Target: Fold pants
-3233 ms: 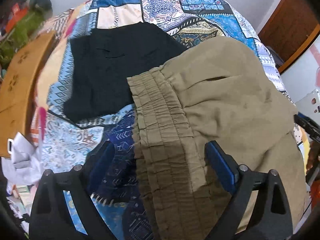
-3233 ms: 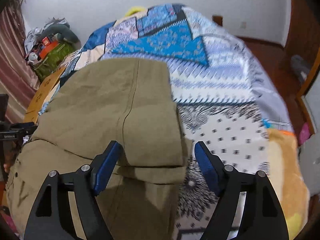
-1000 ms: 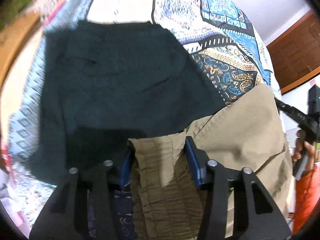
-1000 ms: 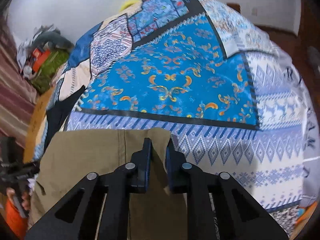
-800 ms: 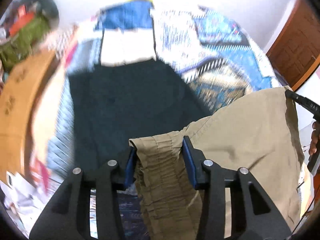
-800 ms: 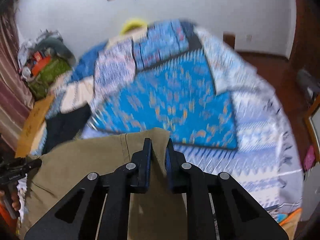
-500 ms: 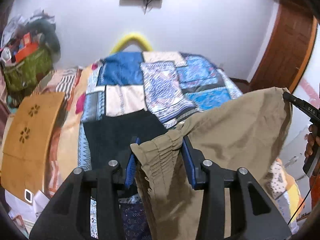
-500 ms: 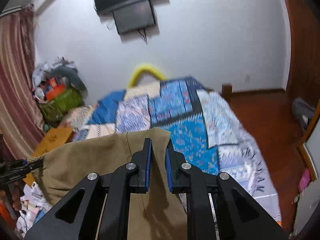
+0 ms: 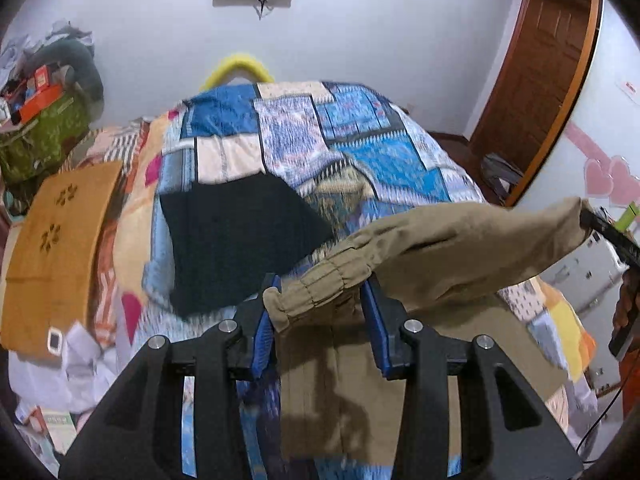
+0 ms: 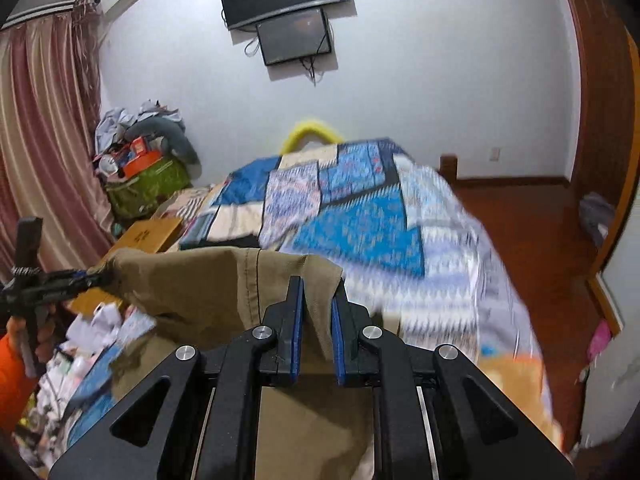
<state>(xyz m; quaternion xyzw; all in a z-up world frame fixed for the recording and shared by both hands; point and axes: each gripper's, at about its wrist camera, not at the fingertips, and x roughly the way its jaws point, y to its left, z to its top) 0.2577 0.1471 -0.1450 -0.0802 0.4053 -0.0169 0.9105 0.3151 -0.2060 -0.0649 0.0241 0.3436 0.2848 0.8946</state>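
Khaki pants (image 9: 460,248) are showing a plain weave; the quilt (image 9: 360,148) is showing blue, white and cream patchwork; a dark garment (image 9: 236,240) is lying near-black; the door (image 9: 540,80) is glowing brown; curtains (image 10: 44,128) are hanging striped pink.

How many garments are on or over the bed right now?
2: khaki pants held up between the left gripper and right gripper; a black garment flat on the bedspread. Others may be hidden.
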